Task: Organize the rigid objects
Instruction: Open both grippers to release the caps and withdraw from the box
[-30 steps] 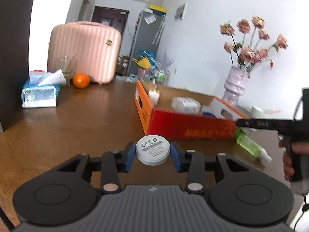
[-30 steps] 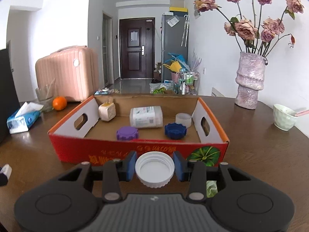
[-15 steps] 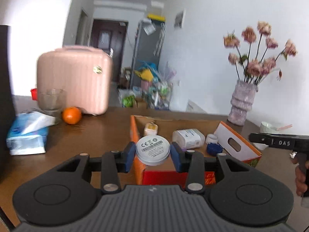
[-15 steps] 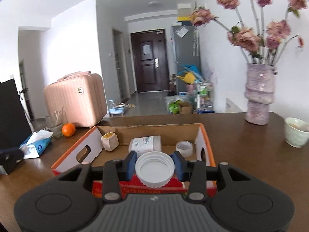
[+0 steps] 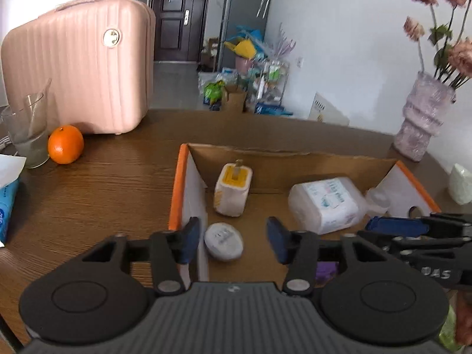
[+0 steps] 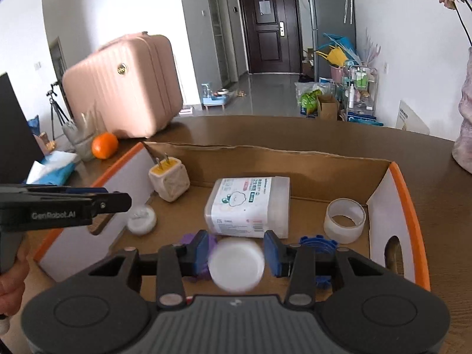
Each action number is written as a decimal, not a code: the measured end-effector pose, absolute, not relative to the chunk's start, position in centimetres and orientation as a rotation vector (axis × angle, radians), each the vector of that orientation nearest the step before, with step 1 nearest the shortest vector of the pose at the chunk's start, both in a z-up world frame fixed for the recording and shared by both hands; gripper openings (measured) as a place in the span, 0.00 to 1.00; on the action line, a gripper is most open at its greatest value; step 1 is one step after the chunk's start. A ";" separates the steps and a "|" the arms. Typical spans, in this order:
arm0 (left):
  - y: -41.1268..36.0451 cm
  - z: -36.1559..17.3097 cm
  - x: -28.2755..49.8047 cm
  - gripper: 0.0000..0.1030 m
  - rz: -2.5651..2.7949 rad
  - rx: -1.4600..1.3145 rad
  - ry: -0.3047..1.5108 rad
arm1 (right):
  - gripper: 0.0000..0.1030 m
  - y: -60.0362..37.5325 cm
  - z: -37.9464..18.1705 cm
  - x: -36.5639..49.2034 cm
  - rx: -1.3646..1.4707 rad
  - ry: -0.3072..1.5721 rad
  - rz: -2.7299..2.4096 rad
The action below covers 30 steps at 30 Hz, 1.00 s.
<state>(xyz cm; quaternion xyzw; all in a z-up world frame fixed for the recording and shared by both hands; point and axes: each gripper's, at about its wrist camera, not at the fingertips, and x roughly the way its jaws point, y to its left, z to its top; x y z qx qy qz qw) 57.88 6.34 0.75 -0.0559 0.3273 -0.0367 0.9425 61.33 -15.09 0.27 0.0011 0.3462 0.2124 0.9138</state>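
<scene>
Jaws on the left gripper [image 5: 230,243] are opening, white disc [image 5: 224,242] dropping free into the cardboard box [image 5: 177,183]. Right gripper [image 6: 235,253] is opening too; its blurry white cap [image 6: 236,268] looks released. Hold both over the box till they land.

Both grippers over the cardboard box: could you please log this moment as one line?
left gripper: opening, white disc freed | right gripper: opening, white cap between pads | cardboard box: receiving both
</scene>
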 end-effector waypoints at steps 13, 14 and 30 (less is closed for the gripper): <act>5.5 4.2 43.1 0.93 -0.021 -0.017 0.493 | 0.77 -16.7 5.3 54.3 -0.021 0.474 0.451; 5.6 4.6 41.8 0.93 -0.011 -0.021 0.488 | 0.77 -16.7 5.7 53.3 -0.036 0.459 0.463; 3.1 8.6 17.5 1.00 0.148 -0.018 0.395 | 0.80 -20.8 4.8 34.1 0.026 0.451 0.421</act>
